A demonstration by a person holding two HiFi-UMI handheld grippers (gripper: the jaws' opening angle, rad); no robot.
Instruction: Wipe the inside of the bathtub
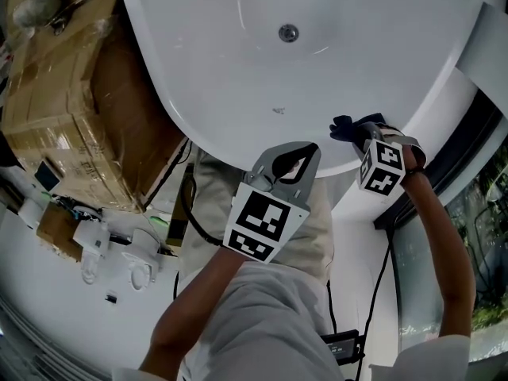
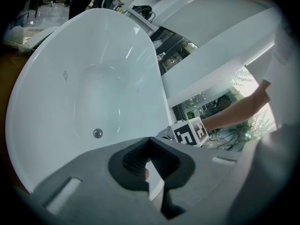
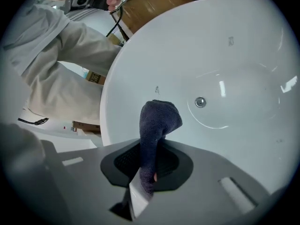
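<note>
The white bathtub [image 1: 238, 94] fills the top of the head view, with its metal drain [image 1: 288, 32] near the middle of the basin. My right gripper [image 1: 359, 136] is shut on a dark blue cloth [image 1: 348, 126] that hangs just over the tub's near rim. In the right gripper view the cloth [image 3: 158, 121] sticks up from between the jaws, short of the drain [image 3: 200, 102]. My left gripper [image 1: 307, 151] hovers at the same rim, to the left of the right one, shut and holding nothing. The left gripper view looks into the basin [image 2: 84, 102] and takes in the drain [image 2: 97, 133].
A plastic-wrapped cardboard box [image 1: 71, 109] stands against the tub's left side. Small white fittings [image 1: 99, 248] lie on the floor below it. A dark-framed glass pane [image 1: 468, 165] runs along the right, and cables [image 1: 190, 213] hang by the person's legs.
</note>
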